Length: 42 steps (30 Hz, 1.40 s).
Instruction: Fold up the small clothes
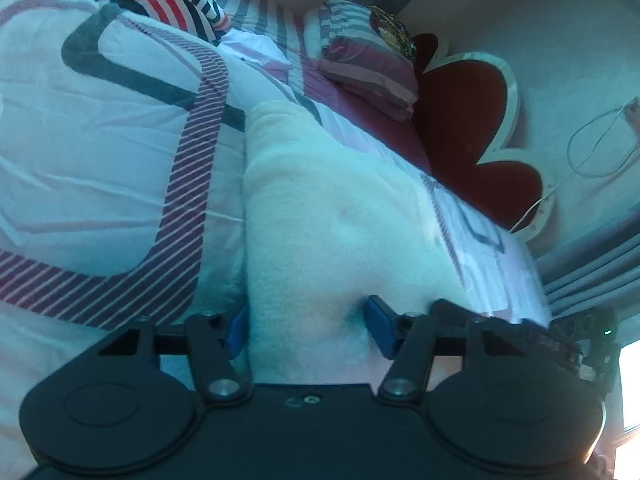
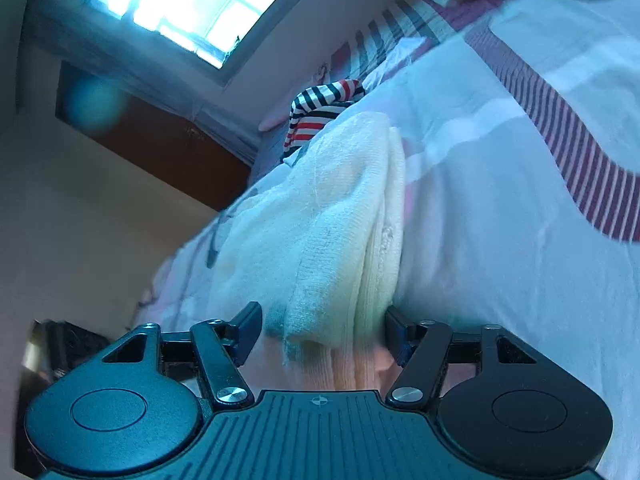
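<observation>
A wide bed (image 1: 100, 168) carries a white knitted cloth (image 1: 320, 208), lying folded near a striped shirt (image 1: 180, 4). The left gripper (image 1: 308, 328) and right gripper (image 2: 320, 328) each grasp the cloth's edge.

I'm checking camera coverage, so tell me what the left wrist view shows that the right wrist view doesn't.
Only the left wrist view shows the dark red flower-shaped cushion with a white border, the folded pink striped bedding and grey curtains.

Only the right wrist view shows the bright window and the dark brown wooden panel below it.

Both show the fluffy white knitted garment between each gripper's jaws, the black, white and red striped garment, and the white bedcover with striped bands.
</observation>
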Tool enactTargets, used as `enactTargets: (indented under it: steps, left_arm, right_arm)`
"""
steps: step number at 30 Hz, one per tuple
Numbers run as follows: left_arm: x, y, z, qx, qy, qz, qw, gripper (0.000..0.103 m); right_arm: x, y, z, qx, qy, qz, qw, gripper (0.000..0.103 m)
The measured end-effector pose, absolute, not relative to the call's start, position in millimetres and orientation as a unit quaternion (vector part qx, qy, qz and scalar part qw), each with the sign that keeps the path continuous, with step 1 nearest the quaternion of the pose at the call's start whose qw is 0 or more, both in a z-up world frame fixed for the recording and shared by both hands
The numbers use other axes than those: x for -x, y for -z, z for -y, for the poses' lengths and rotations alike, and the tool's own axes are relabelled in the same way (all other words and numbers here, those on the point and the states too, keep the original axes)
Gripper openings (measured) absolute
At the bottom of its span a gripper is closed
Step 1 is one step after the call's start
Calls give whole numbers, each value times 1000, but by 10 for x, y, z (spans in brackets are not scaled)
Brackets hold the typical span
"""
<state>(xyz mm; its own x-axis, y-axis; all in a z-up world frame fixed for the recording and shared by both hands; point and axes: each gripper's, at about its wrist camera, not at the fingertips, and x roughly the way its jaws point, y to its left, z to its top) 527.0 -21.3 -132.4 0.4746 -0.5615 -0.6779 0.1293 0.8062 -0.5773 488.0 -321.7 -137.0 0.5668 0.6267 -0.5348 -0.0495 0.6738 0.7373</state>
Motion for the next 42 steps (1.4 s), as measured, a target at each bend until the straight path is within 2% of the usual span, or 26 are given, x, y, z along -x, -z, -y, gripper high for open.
enactTargets:
  steps: [3, 5, 9, 15, 21, 27, 30, 31, 34, 36, 42]
  left_arm:
    - [-5249, 1255, 286, 206, 199, -467, 837, 32]
    - [-5220, 1184, 339, 186, 194, -462, 845, 29]
    - [-5138, 1016, 368, 162, 196, -449, 857, 27]
    - [-4928, 695, 25, 147, 210, -428, 867, 27]
    - [-4700, 494, -676, 120, 204, -425, 873, 27]
    - [-4459, 494, -1535, 108, 180, -438, 874, 27]
    - [-4386, 624, -1861, 111, 172, -451, 869, 30]
    - [-4375, 709, -1946, 108, 166, -458, 867, 36]
    - [-4355, 929, -2133, 111, 145, -465, 866, 63]
    - [-4340, 1003, -2217, 135, 152, -459, 865, 63]
    - [-4366, 998, -2149, 103, 164, -447, 873, 63]
  right_arm:
    - [-4851, 1288, 3063, -292, -194, -415, 840, 37]
    - [-4804, 1217, 2957, -262, -183, -409, 855, 34]
    - [-4681, 1013, 2798, -223, -170, -392, 876, 31]
    - [-4486, 684, 2418, -204, -185, -369, 888, 30]
    - [-4357, 525, 1588, -202, -199, -362, 888, 30]
    - [-4320, 659, 611, -218, -229, -371, 873, 30]
    - [-4312, 823, 274, -231, -240, -390, 858, 30]
    - [-4312, 893, 199, -232, -240, -399, 854, 30]
    - [-4350, 1150, 134, -237, -213, -427, 846, 31]
    - [-4361, 1258, 256, -265, -206, -431, 838, 31]
    - [-4301, 1218, 365, -265, -188, -430, 842, 31]
